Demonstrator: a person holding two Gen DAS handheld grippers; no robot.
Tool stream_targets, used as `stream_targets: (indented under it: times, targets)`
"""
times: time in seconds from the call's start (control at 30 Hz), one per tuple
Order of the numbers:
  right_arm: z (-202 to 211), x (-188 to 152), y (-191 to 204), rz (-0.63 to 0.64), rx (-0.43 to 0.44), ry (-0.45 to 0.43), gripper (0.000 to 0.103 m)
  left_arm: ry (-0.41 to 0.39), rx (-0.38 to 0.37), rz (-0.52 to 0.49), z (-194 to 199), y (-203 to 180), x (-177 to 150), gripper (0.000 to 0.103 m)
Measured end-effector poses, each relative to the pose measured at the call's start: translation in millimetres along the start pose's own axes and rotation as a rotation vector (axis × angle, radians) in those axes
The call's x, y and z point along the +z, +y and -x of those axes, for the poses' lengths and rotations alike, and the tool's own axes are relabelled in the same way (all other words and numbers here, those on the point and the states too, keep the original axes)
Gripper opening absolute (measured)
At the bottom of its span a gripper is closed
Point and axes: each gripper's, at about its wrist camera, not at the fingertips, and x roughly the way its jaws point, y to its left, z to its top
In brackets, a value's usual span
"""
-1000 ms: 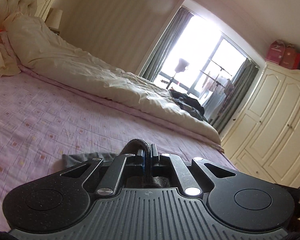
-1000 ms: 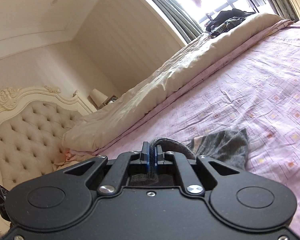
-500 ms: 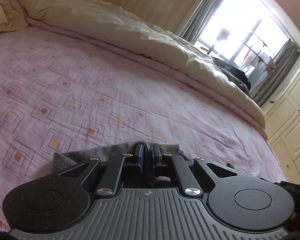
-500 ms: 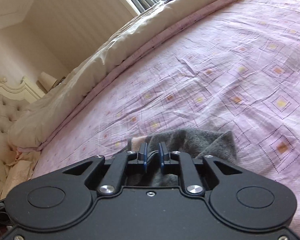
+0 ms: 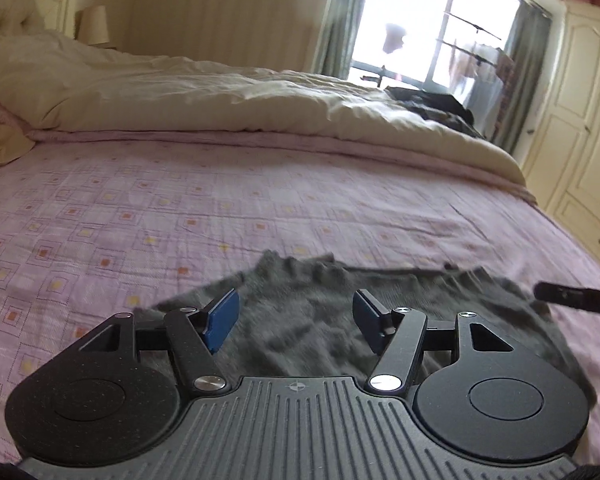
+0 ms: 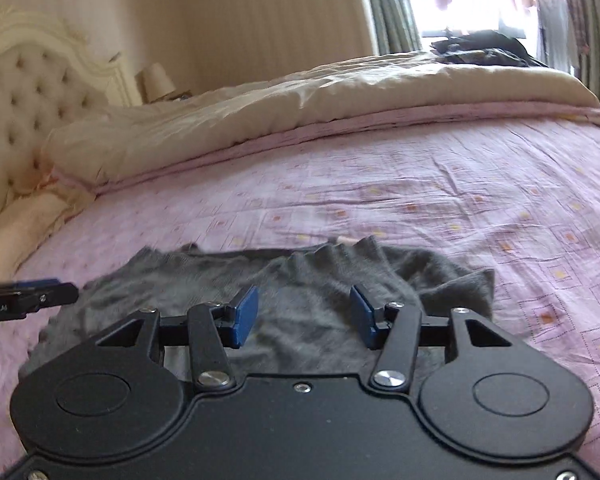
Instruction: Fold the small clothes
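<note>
Pink patterned bedsheet (image 5: 180, 208) carries your grey garment (image 5: 320, 320), laid flat for folding.
Left hand-held gripper (image 5: 296, 320) and right hand-held gripper (image 6: 304, 314) are both opening, gripping nothing; cloth lies beneath.

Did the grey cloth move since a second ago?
Yes. The grey cloth was pinched up in both tools; now it lies spread flat on the pink bedsheet, released, with both tools opening above it.

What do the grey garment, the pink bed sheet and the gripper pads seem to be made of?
Grey garment: soft knit, probably cotton; matte, puckered along one edge.
Pink bed sheet: thin woven cloth, likely cotton; fine creases, printed squares.
Pads on the right gripper's fingers: blue, smooth, possibly rubber or plastic.
</note>
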Motion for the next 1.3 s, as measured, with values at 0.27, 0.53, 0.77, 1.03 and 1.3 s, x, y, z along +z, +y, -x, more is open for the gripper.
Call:
stream_targets:
  times: [0.27,0.53,0.77,1.03,1.3]
  targets:
    - [-38,-16,35,0.191,-0.055,0.099,0.058,0.065,0.007,-0.183,-21,-30,-36,0.061]
    - [-68,-7,-13,0.083,-0.173,0.102,0.058,0.111,0.071,-0.057,-56,15,-32,0.067]
    - [-55,-4,-15,0.046,-0.124,0.071,0.060,0.111,0.057,-0.082,-47,14,-30,0.066]
    - [4,-16,8,0.094,-0.083,-0.052,0.063,0.002,0.037,-0.177,-5,-33,-19,0.066]
    - [41,-42,-8,0.025,-0.087,-0.035,0.070,0.135,-0.025,-0.136,-58,-74,-19,0.067]
